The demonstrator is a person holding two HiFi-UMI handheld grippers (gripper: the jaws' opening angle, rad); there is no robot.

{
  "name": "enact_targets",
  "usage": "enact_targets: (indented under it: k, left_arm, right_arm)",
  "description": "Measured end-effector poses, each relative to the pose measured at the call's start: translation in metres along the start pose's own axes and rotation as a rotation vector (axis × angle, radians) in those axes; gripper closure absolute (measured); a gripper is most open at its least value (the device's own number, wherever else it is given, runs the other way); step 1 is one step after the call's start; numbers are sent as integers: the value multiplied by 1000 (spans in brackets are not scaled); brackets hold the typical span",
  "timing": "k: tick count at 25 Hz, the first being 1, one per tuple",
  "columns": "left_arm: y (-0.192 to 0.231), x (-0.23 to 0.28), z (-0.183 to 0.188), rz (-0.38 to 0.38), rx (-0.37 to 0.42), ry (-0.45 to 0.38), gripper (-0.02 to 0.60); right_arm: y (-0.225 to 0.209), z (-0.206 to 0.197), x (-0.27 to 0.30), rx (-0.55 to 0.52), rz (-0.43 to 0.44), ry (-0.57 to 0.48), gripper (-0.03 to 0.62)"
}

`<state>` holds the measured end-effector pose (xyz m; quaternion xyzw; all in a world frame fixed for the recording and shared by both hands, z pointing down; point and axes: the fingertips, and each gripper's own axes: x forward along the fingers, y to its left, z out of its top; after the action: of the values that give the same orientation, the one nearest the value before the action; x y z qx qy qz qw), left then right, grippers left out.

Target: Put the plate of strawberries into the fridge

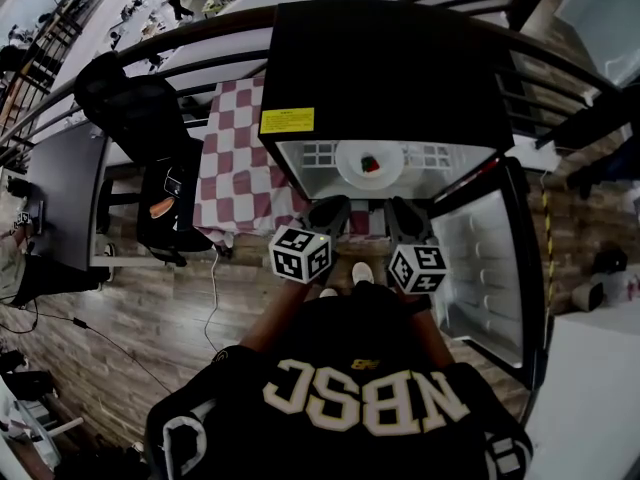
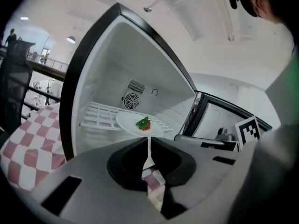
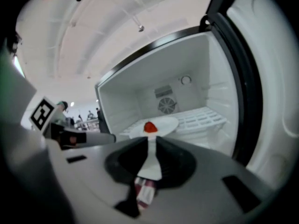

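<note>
A white plate (image 1: 346, 164) holding a strawberry (image 1: 369, 164) rests on the wire shelf inside the open black fridge (image 1: 390, 68). In the left gripper view the plate (image 2: 131, 125) and the red and green strawberry (image 2: 144, 123) lie straight ahead, beyond the jaws. The right gripper view shows the plate (image 3: 166, 122) and strawberry (image 3: 150, 127) too. My left gripper (image 1: 328, 213) (image 2: 149, 143) and right gripper (image 1: 405, 218) (image 3: 153, 141) hover side by side in front of the fridge opening, outside it. Each has its jaws nearly together, with nothing between them.
The fridge door (image 1: 490, 258) stands swung open at the right, its white inner shelves facing me. A red and white checkered cloth (image 1: 235, 158) covers the table left of the fridge. A black chair (image 1: 150, 118) stands further left. The floor is wood plank.
</note>
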<state>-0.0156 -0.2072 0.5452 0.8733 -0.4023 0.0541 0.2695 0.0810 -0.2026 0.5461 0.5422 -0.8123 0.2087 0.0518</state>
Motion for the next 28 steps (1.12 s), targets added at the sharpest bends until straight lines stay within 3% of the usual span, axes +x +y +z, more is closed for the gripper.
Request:
enact_targets:
  k: [2,18,28]
  left_arm:
    - [-3,3,0,1,37,2,551]
    - [5,29,-4,28,70,54,566]
    - [13,47,4,29,57,60,566]
  right_arm:
    - [3,-2,2,-44,-2,13,536]
    - [0,2,27,-181,-7,49,551]
    - [-7,6,42,-178,-2,56,551]
